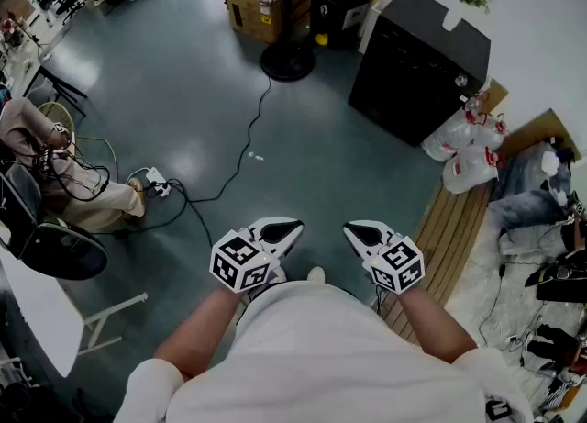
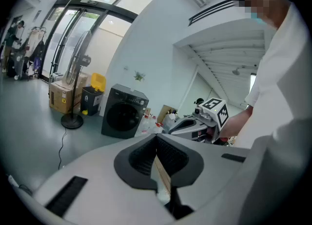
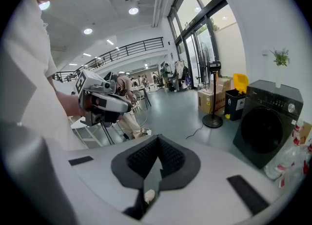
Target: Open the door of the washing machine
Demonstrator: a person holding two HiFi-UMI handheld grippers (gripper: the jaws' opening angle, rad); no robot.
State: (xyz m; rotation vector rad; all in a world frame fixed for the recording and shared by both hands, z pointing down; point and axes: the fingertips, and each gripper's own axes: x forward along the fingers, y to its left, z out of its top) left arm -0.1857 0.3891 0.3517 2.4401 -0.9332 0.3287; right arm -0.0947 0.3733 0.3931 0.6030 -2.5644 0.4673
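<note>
Approach stage: left gripper (image 1: 292, 228) and right gripper (image 1: 353, 229) pressed together, empty; washing machine (image 1: 417, 63) far right, door (image 2: 122, 116) closed; must walk closer.

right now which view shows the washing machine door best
The right gripper view: the washing machine faces the camera and its round door looks largest, shut. The left gripper view shows the same front smaller. The head view looks down on its top, so the door is barely readable.
</note>
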